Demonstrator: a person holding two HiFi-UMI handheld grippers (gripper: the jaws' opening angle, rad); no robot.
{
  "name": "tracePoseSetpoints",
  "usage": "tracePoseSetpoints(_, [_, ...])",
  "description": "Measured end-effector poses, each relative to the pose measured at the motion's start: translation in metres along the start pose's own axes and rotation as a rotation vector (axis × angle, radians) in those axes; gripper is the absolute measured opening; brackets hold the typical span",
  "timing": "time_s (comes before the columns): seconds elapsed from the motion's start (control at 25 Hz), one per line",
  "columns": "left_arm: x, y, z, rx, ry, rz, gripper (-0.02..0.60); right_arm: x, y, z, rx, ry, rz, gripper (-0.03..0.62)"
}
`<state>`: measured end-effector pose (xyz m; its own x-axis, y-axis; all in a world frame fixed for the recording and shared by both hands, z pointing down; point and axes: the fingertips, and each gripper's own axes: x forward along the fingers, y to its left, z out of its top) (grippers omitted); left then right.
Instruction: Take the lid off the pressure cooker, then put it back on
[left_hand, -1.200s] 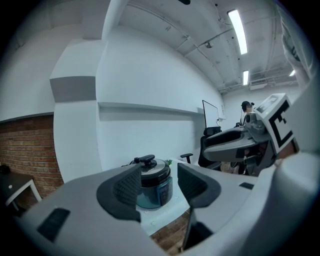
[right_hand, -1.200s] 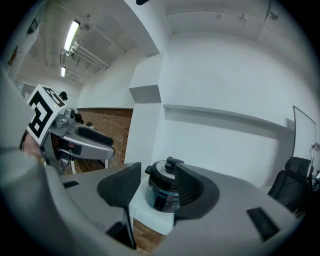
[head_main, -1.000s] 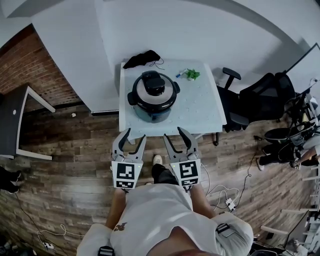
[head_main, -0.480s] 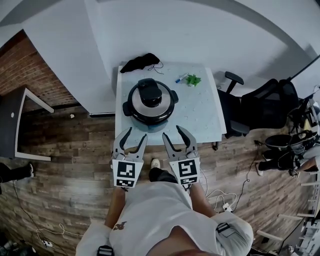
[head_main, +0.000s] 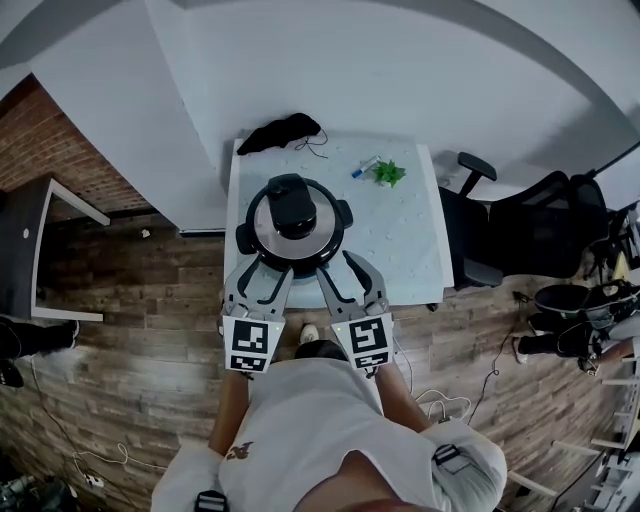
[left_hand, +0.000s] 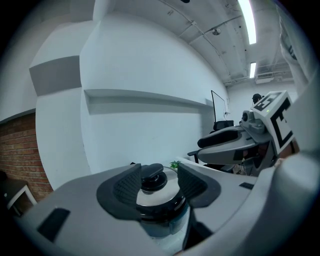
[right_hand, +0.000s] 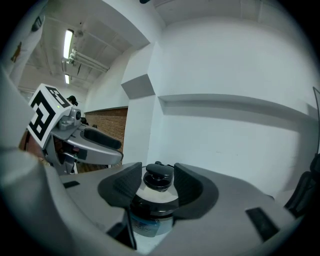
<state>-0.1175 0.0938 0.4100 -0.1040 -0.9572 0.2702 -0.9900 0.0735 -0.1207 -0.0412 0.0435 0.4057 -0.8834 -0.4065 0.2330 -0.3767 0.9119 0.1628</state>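
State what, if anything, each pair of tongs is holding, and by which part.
Nothing is held. The left tongs and right tongs stand open and empty, just short of the pressure cooker, whose lid is on.

We count: one pressure cooker (head_main: 294, 230), one lid (head_main: 290, 207), one table (head_main: 400, 240), two grippers: left gripper (head_main: 268, 268), right gripper (head_main: 337, 265); one black cloth (head_main: 283, 131), one plant (head_main: 386, 174).

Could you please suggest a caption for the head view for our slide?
Open left gripper and open right gripper poised just short of the lidded pressure cooker on a pale table.
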Motion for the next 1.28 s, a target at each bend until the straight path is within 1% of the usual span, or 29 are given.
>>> tracePoseSetpoints(0.32, [0.034, 0.003, 0.002, -0.009, 0.028, 0.014, 0.224, 0.021, -0.025, -0.013, 0.024, 0.025, 0.032, 0.199])
tracePoseSetpoints(0.64, [0.062, 0.005, -0.009, 0.008, 0.082, -0.024, 0.224, 0.038, -0.037, -0.033, 0.049, 0.073, 0.057, 0.199])
tracePoseSetpoints(0.88, [0.084, 0.011, -0.011, 0.053, 0.103, -0.094, 0.232, 0.053, -0.039, -0.044, 0.06, 0.116, 0.062, 0.199])
tracePoseSetpoints(1.12, [0.105, 0.015, -0.017, 0.092, 0.112, -0.198, 0.239, 0.07, -0.038, -0.052, 0.065, 0.156, 0.065, 0.199])
tracePoseSetpoints(1.28, [0.119, 0.024, -0.024, 0.112, 0.124, -0.269, 0.256, 0.084, -0.039, -0.056, 0.072, 0.185, 0.048, 0.199])
